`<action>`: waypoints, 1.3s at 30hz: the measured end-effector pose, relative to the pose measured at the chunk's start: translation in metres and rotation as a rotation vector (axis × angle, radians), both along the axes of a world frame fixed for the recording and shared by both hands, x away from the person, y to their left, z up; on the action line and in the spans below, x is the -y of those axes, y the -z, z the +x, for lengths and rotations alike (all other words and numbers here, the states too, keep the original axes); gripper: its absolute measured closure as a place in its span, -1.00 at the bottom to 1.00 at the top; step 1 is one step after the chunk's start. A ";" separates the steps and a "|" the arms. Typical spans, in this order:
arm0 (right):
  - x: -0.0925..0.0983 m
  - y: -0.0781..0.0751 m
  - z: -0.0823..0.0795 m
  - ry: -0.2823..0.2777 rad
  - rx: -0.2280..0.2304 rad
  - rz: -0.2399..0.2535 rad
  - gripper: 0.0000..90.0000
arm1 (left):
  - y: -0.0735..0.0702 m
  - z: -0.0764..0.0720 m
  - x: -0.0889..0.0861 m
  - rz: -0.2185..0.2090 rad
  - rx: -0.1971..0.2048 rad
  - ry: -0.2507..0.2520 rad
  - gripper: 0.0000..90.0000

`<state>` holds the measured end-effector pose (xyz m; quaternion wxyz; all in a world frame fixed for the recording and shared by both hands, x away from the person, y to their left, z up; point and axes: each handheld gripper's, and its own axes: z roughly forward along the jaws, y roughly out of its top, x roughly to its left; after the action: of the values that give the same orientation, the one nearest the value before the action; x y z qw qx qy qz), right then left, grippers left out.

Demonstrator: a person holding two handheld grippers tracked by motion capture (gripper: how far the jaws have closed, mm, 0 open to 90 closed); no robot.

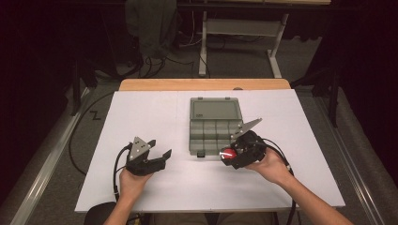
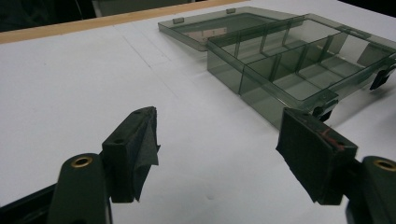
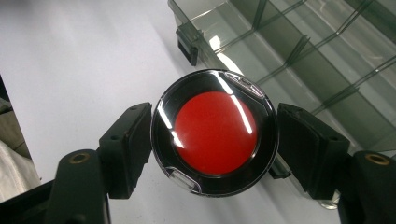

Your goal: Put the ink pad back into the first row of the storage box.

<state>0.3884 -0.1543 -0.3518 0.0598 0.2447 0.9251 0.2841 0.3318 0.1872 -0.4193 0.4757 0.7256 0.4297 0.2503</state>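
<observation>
A round black case with a red centre point(image 3: 215, 133) sits between the jaws of my right gripper point(image 3: 215, 149), which is shut on it. In the high view that gripper point(image 1: 228, 154) holds the round case point(image 1: 229, 153) at the front right corner of a smoky-green compartment box point(image 1: 215, 125), just above the white table. The box point(image 3: 299, 51) lies open with its lid flat behind it and its compartments look empty. My left gripper point(image 1: 158, 151) hovers open to the left of the box point(image 2: 299, 70), its jaws point(image 2: 217, 154) wide apart with nothing between them.
A white sheet covers the table point(image 1: 141, 117), with a wooden edge point(image 1: 202, 84) at the far side. The box's black latch point(image 1: 201, 153) juts toward the front. Cables trail from both grippers toward the person. A chair and table legs stand beyond the far edge.
</observation>
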 end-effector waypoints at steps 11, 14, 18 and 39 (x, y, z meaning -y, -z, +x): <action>-0.003 -0.007 0.012 0.008 0.011 -0.009 -0.30 | 0.000 0.000 0.000 0.000 0.001 0.002 -0.35; -0.003 -0.009 0.015 0.016 0.012 -0.004 -0.30 | 0.000 0.000 0.000 0.001 0.001 0.002 -0.35; -0.004 -0.011 0.020 0.026 0.013 -0.003 -0.30 | 0.000 0.000 0.000 0.002 0.000 0.003 -0.35; -0.005 -0.013 0.051 0.092 0.005 -0.006 -0.30 | 0.000 0.000 0.000 0.006 0.002 -0.002 -0.35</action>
<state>0.4393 -0.1497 -0.3389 0.0759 0.2862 0.9135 0.2790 0.3316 0.1874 -0.4191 0.4737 0.7264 0.4290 0.2527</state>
